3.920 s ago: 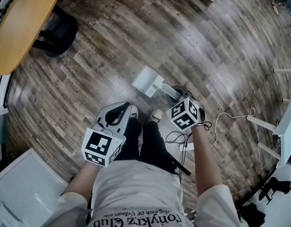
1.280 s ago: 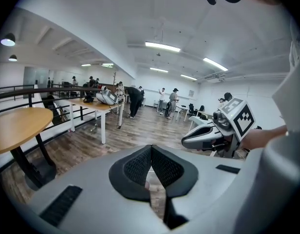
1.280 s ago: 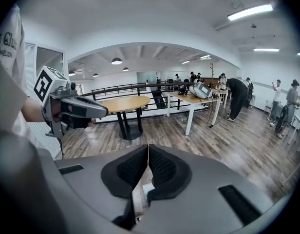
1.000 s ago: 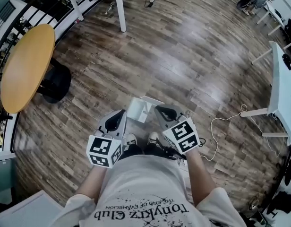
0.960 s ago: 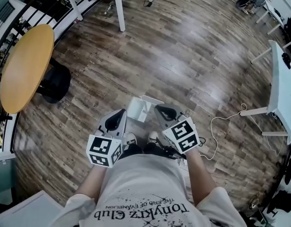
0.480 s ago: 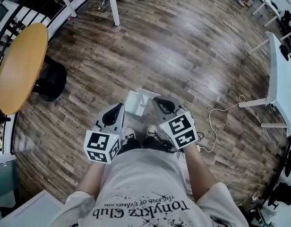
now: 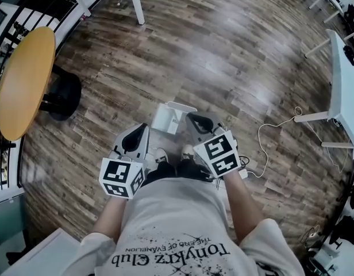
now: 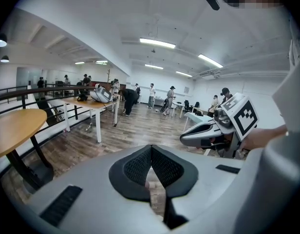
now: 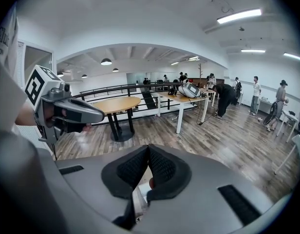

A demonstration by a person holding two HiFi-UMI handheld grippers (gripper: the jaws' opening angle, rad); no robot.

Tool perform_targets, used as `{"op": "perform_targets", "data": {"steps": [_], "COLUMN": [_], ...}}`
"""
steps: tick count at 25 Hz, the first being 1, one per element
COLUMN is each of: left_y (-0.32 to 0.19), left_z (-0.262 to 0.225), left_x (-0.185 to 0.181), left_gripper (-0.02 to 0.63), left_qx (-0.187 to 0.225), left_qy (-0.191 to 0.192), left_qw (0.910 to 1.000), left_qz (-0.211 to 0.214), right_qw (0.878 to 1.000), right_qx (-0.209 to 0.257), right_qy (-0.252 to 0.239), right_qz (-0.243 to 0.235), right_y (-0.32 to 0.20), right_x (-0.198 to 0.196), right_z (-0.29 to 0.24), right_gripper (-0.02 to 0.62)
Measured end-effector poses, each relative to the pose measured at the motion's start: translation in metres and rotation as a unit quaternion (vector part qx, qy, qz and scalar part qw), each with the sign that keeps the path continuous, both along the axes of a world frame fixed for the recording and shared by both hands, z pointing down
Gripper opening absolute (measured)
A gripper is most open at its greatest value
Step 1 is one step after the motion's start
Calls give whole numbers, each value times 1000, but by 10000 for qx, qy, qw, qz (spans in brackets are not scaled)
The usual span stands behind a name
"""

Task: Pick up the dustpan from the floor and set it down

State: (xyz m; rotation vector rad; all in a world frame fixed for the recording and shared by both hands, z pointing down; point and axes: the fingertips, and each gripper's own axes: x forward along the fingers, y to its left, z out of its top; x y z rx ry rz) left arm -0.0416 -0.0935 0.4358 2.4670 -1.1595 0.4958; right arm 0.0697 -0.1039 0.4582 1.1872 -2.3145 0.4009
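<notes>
Head view: dustpan (image 7: 164, 119), white, lies on the wood floor (image 7: 234, 56), free of both grippers. Shoes (image 7: 160, 154) are just behind it, toes toward it.

Orientation: the pan body reads near-square from above. A narrow white bar runs along its far edge and sticks out past the far-right corner, slightly slanted. Long axis appears to follow that bar, left to right across the picture. Cannot tell at this size which end is the mouth and which the handle.

Left gripper (image 7: 145, 127): tip just beside the dustpan's near-left corner in the picture, held above it, pointing forward and down.

Right gripper (image 7: 189, 115): tip just beside the right end of the bar, likewise above it.

Left gripper view: pads (image 8: 136, 168) meet at the tips, nothing between them. Floor shows through the slot behind.

Right gripper view: pads (image 9: 131, 169) pressed together, nothing clamped. A white piece shows through the slot behind them, below the gripper.

Round table (image 7: 24, 79) is well to the dustpan's left. A white cable (image 7: 269, 135) lies on the floor to its right.
</notes>
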Motion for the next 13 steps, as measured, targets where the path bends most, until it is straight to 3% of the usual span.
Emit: {"op": "perform_targets", "data": {"steps": [13], "left_y": [7], "left_z": [6], "left_x": [-3], "left_gripper": [23], "left_qx": [-53], "left_qy": [-2], "left_qw": [10000], "left_qz": [-69], "right_qw": [10000], "right_qx": [0], "right_qy": [25], "right_qz": [-24], "right_y": [5], "right_x": [4], "right_z": [2], "right_gripper": [25]}}
